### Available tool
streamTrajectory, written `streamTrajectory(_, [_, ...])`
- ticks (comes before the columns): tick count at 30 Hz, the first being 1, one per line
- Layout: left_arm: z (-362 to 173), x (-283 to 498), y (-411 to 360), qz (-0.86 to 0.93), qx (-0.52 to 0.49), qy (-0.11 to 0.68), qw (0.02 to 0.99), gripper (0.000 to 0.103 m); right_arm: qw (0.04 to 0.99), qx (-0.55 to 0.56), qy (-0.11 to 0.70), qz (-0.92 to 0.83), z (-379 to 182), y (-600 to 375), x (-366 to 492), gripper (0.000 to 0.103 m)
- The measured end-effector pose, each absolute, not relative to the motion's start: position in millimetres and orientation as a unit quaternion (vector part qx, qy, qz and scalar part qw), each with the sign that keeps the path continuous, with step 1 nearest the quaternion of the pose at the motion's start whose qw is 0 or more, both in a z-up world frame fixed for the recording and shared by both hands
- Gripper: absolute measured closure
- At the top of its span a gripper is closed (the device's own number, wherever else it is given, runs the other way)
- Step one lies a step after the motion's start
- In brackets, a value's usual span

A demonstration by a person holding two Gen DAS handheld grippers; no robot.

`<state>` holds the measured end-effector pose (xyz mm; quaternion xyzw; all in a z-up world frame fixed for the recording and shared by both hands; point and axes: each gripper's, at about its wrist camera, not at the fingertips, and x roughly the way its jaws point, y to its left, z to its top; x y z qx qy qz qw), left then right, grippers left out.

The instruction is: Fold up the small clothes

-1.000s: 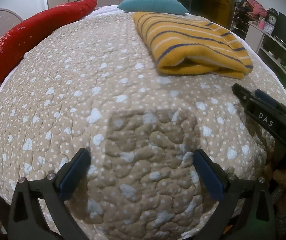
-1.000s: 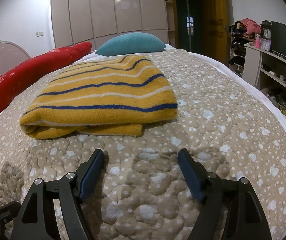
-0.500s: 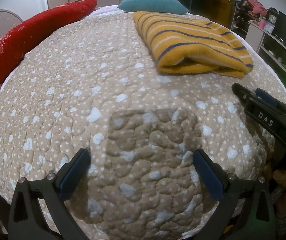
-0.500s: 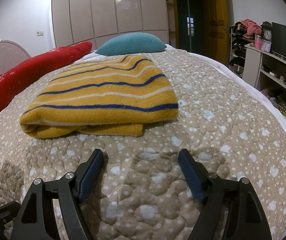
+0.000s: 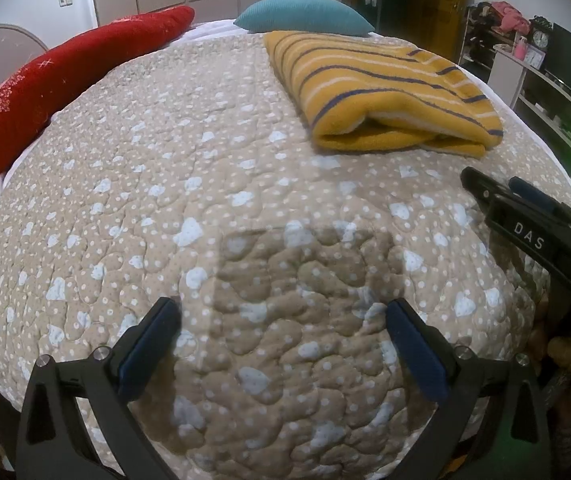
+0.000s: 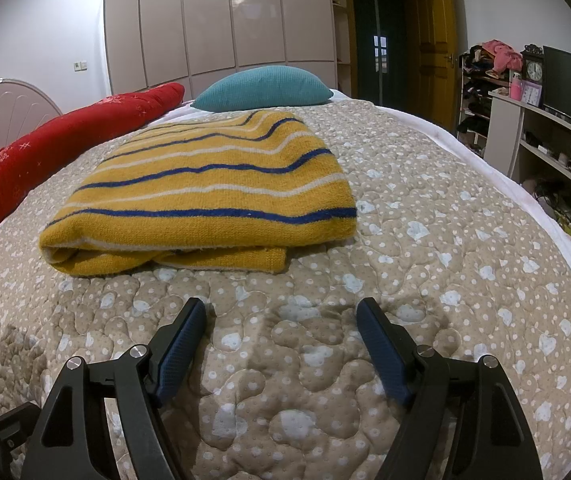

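Observation:
A folded yellow sweater (image 6: 209,196) with blue and white stripes lies flat on the beige quilted bed (image 6: 445,264). It also shows in the left wrist view (image 5: 389,96), far right of centre. My right gripper (image 6: 281,312) is open and empty, hovering over the quilt just in front of the sweater's near edge. My left gripper (image 5: 281,312) is open and empty over bare quilt, well short and left of the sweater. The right gripper's body (image 5: 525,228) shows at the right edge of the left wrist view.
A red bolster (image 6: 57,152) lies along the bed's left side and a teal pillow (image 6: 261,88) at the head. Shelves with a clock and clutter (image 6: 533,92) stand right of the bed. The bed's right edge (image 6: 545,216) drops off.
Both grippers have drawn back slightly and tilted a little; the sweater lies unmoved. Both stay open.

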<state>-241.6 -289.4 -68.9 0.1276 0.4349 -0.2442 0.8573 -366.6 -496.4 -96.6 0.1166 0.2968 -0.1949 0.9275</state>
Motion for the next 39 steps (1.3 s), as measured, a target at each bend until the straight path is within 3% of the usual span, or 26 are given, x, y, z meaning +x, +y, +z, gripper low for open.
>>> streamTrajectory(6, [-61.7, -240.1, -286.5, -0.258, 0.113, 0.444, 0.851, 0.0, 0.928, 0.116, 0.296, -0.195, -96.6, -496.3, -366.5, 0.021])
streamTrajectory(12, [-20.2, -203.9, -264.6, -0.322, 0.001, 0.431, 0.843, 0.0, 0.928, 0.116, 0.296, -0.195, -97.0, -496.1, -366.2, 0.021])
streamTrajectory(21, [-14.3, -109.1, -356.1, -0.389, 0.01, 0.473, 0.79, 0.001, 0.929, 0.111, 0.298, -0.19, -96.0, -497.0, -364.2, 0.019])
streamTrajectory(22, [-20.2, -102.6, -364.7, -0.395, 0.007, 0.487, 0.779, 0.007, 0.929, 0.11, 0.298, -0.19, -95.9, -497.3, -364.3, 0.019])
streamTrajectory(23, [-26.5, -97.2, -373.8, -0.403, 0.006, 0.505, 0.763, 0.045, 0.929, 0.11, 0.297, -0.191, -95.9, -497.3, -364.4, 0.019])
streamTrajectory(24, [-33.0, -91.3, -381.2, -0.392, 0.021, 0.525, 0.755, 0.065, 0.929, 0.11, 0.297, -0.191, -96.0, -497.0, -364.2, 0.019])
streamTrajectory(27, [-26.9, -77.1, -381.9, -0.38, 0.033, 0.536, 0.753, 0.073, 0.929, 0.109, 0.297, -0.191, -96.4, -496.3, -364.4, 0.019])
streamTrajectory(31, [-23.6, -74.6, -377.3, -0.36, 0.066, 0.527, 0.767, 0.072, 0.929, 0.108, 0.299, -0.191, -96.5, -496.6, -364.2, 0.018])
streamTrajectory(35, [-28.3, -84.9, -366.7, -0.342, 0.063, 0.518, 0.782, 0.056, 0.929, 0.104, 0.301, -0.19, -96.3, -499.4, -362.9, 0.018])
streamTrajectory(39, [-18.5, -101.8, -345.3, -0.331, 0.042, 0.501, 0.799, 0.052, 0.929, 0.102, 0.3, -0.188, -96.8, -501.9, -362.0, 0.018])
